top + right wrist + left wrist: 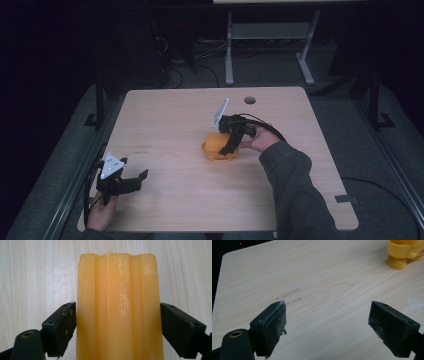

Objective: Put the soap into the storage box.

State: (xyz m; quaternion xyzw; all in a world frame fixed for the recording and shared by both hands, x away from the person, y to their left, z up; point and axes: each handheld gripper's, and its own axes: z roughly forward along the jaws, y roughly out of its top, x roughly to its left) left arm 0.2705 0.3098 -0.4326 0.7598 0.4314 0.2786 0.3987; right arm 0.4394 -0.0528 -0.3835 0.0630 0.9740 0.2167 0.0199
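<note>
As the person's left hand (102,212) rests at the near-left edge of the light wooden table (165,125), we see the left gripper (131,183) it holds lying low over the tabletop, its grey three-cornered plate (111,165) facing up and its jaws spread wide with bare wood between them. In the left gripper view the two black pads (273,326) stand well apart above a few faint smudges (291,293) on the grain, and a rounded yellow part of the plastic object (402,253) sits at the upper right corner, well away from this gripper.

Farther in, near the table's middle, we find the right hand (262,140), in a dark grey sleeve (292,185), angling the right gripper (229,148) down onto the yellow-orange object (219,146), which sits on the table. In the right gripper view its ribbed, glossy body (118,307) stands between the two jaws, the left pad (62,326) touching its side and the right one just at its edge.

Beyond, a round cable hole (250,100) marks the far edge, and a white-legged desk frame (270,45) stands on the dark floor behind.
</note>
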